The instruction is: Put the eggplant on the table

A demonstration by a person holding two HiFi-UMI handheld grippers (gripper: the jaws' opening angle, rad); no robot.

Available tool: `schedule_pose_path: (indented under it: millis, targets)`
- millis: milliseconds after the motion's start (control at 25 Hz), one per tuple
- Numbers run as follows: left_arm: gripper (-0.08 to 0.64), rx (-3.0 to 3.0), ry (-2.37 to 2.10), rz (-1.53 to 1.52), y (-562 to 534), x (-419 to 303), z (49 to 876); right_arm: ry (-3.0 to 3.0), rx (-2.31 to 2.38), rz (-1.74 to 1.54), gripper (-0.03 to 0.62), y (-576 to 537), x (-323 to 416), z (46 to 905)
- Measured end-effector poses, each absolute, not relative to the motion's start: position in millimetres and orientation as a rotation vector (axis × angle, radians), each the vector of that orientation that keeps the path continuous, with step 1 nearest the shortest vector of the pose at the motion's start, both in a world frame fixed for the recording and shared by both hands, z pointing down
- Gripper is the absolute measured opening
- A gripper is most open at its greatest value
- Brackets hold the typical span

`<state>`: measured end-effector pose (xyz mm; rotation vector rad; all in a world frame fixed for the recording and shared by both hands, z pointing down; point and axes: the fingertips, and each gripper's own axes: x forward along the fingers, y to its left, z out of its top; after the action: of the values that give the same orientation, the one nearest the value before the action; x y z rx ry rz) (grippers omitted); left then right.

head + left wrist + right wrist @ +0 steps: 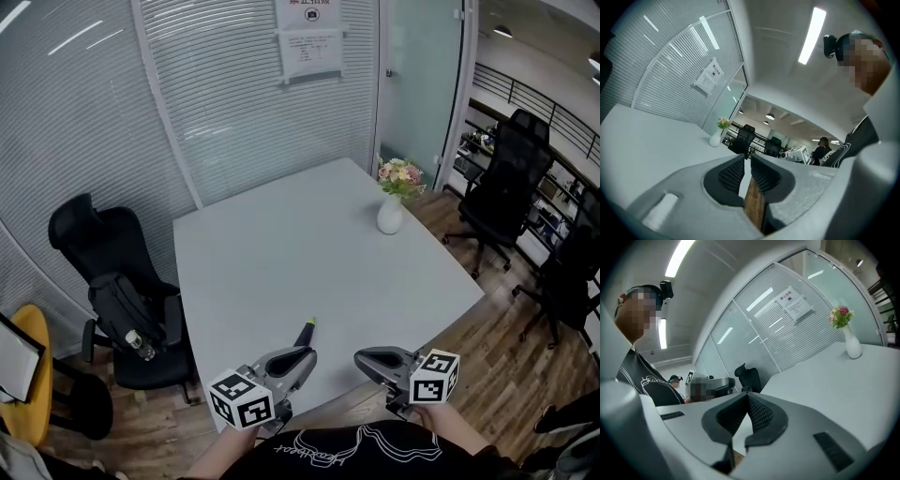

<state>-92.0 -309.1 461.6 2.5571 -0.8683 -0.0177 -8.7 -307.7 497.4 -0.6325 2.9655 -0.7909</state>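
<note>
My left gripper [307,358] is almost squeezed shut. Only a thin crack shows between its two black pads, and nothing is in there. My right gripper [360,356] is squeezed shut too, with its tips together, and it holds nothing. Both float side by side over the near edge of the big white table [281,244], pointing out across it.

The eggplant [306,332] lies on the table close to that near edge. From the head view I see only a little of it, a dark body with a green end, peeking out just past the tips of my left gripper. The rest hides behind that gripper (I can't tell if they touch).

Far across the table, near the far right side, stands a small white vase [390,217]. It stands up straight, and a bunch of pink and yellow flowers [400,175] sits in it. The vase is well apart from the eggplant and from both grippers.

A black office chair [117,281] stands beside the table on the left.
</note>
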Motion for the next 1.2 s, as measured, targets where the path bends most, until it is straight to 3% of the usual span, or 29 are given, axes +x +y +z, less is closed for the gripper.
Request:
schedule_pose_path:
  millis: [280,1200]
  targets:
    - [0.023,2.640,-0.805,0.060,-298.4,-75.5,466.8,2.954,-0.591,-0.783,0.009,-308.0,-16.9,492.7]
    - [0.020,2.622,-0.842,0.073,-307.7,-83.8,473.7,2.991,-0.673,-0.759,0.008,-312.7,-25.8,484.4]
